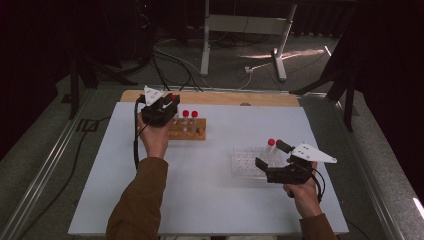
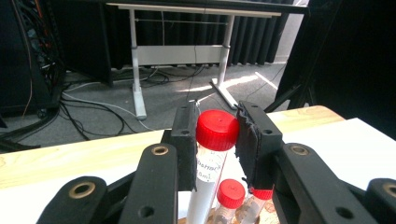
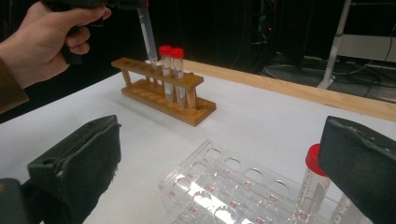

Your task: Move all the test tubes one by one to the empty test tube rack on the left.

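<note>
A wooden tube rack (image 1: pixel 189 131) stands at the back left of the white table, with two red-capped tubes (image 1: pixel 190 115) upright in it. My left gripper (image 1: pixel 169 101) is above the rack's left end, shut on a third red-capped tube (image 2: pixel 216 131) just below its cap. In the right gripper view this held tube (image 3: pixel 146 33) leans slightly, its tip at the wooden rack's (image 3: pixel 164 95) top rail. My right gripper (image 1: pixel 271 154) is open over the clear plastic rack (image 1: pixel 248 164). One red-capped tube (image 3: pixel 314 181) stands in that clear rack (image 3: pixel 219 187), near the right pad (image 3: pixel 363 164).
A strip of wooden tabletop (image 1: pixel 225 97) runs along the far edge of the white mat. Beyond it are a desk frame (image 1: pixel 245 30) and floor cables. A wide stretch of white mat (image 1: pixel 200 190) lies between the two racks and toward the front.
</note>
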Available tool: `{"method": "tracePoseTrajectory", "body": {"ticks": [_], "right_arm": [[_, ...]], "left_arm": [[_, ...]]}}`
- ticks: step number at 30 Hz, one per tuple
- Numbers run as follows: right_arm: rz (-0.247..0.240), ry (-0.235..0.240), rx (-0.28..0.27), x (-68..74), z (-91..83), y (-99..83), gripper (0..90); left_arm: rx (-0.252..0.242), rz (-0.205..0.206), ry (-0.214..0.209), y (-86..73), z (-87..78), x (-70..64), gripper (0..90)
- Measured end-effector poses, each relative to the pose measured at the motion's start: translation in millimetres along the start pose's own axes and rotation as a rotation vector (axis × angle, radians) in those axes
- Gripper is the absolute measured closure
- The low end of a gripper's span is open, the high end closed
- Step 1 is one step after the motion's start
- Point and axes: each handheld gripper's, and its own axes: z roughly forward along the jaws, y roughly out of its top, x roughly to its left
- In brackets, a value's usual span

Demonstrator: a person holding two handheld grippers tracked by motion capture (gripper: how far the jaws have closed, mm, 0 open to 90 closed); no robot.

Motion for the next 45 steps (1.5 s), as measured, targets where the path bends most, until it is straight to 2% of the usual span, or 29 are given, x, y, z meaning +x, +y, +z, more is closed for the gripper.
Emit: {"method": "tracePoseTrajectory", "body": {"ticks": [13, 17, 28, 45], "right_arm": [[0.004, -0.001, 0.004, -0.9, -0.3, -0.3, 0.0], [0.000, -0.001, 0.004, -0.5, -0.1, -0.2, 0.0], [-0.002, -0.001, 0.004, -0.8, -0.5, 0.0, 0.0], [-0.001, 0.000, 0.004, -0.9, -0.6, -0.2, 0.0]], "left_arm": [[0.033, 0.008, 0.022, -13.0, 6.6, 0.9, 70.7], [0.039, -0.005, 0.025, -18.3, 7.5, 3.3, 70.6], [0.060, -0.023, 0.028, -31.4, 10.4, 5.1, 70.6], [0.099, -0.019, 0.030, -49.6, 14.5, 6.7, 70.5]]}}
